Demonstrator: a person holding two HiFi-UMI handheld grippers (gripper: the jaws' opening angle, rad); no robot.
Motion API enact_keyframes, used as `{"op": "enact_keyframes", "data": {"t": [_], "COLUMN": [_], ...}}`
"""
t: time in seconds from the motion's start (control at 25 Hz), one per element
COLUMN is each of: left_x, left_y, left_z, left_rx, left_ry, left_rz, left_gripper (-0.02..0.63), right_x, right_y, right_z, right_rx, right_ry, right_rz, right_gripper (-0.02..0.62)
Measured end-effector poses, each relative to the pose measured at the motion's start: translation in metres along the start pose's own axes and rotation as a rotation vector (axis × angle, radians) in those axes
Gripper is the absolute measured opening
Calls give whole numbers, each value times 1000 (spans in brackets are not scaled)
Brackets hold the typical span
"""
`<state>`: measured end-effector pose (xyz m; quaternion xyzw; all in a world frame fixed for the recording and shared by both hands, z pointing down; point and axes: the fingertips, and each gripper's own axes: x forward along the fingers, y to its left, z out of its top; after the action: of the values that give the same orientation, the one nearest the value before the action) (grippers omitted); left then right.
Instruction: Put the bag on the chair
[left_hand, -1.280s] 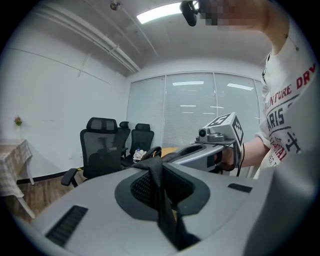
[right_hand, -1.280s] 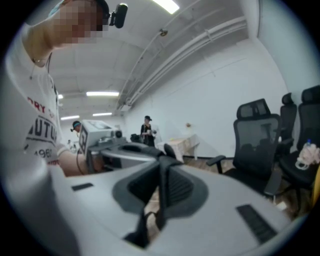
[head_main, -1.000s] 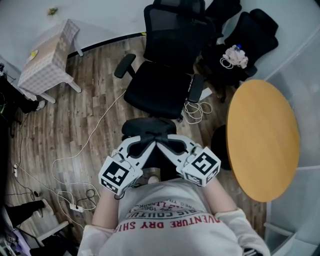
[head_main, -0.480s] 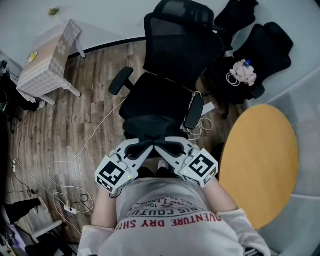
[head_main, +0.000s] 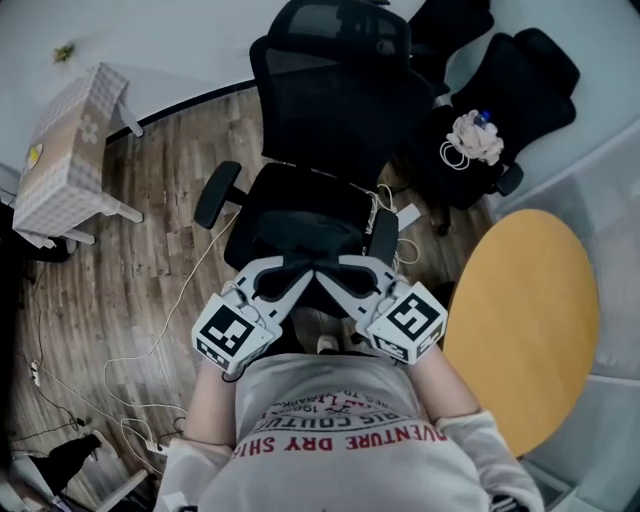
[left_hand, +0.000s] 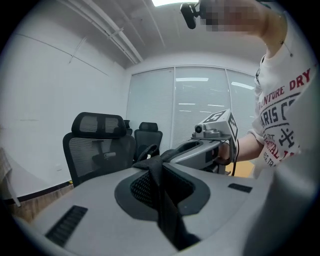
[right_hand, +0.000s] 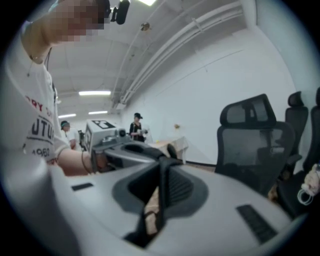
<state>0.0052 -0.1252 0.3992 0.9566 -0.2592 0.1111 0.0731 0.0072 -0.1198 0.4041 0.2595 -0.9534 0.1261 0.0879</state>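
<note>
On my left gripper (left_hand: 161, 167) the jaws are nearly together, pinched on the left strap (left_hand: 167, 210), a black band that runs up between them. My right gripper (right_hand: 161, 167) reads the same way, with its jaws drawn close and clamped on the right strap (right_hand: 161, 192), also black. Each gripper view shows the other gripper just beyond its own tips, so the two meet nose to nose.

In the head view both grippers sit just in front of my chest, angled in toward each other. The black bag (head_main: 300, 238) hangs from the straps right past their tips. It hangs over the front part of the seat (head_main: 290, 190) of the black office chair (head_main: 330, 110), between the chair's two armrests. I cannot tell whether the bag's underside touches the seat.

A second black chair (head_main: 530, 75) stands to the right of the first with a pale bundle (head_main: 475, 135) on it. Nearer me on the right is a round wooden surface (head_main: 525, 310). Far left stands a small checked surface (head_main: 65, 150). White cables (head_main: 150, 350) trail over the wooden floor (head_main: 130, 270).
</note>
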Motion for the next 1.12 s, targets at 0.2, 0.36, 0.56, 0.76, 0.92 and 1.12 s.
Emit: {"op": "enact_keyframes", "data": {"t": [0.2, 0.36, 0.56, 0.76, 0.92, 1.12], "left_x": [21, 33, 50, 74, 92, 118], "left_y": [58, 98, 134, 170, 204, 239], "left_z": [5, 11, 17, 22, 27, 19], "left_rx": [32, 43, 64, 75, 64, 38], "left_ry": [19, 52, 69, 69, 62, 86], "left_rz": [-118, -223, -325, -377, -389, -391], "left_gripper": [51, 51, 51, 51, 51, 51], "right_x": [39, 68, 91, 110, 129, 149], "right_y": [-45, -75, -116, -154, -184, -219], "right_z": [15, 30, 42, 48, 56, 51], "right_rx": [25, 56, 122, 153, 169, 191], "right_ry": [-7, -14, -29, -46, -57, -42], "right_rz": [-89, -162, -252, -325, -366, -401], "right_gripper": [57, 57, 58, 57, 57, 57]}}
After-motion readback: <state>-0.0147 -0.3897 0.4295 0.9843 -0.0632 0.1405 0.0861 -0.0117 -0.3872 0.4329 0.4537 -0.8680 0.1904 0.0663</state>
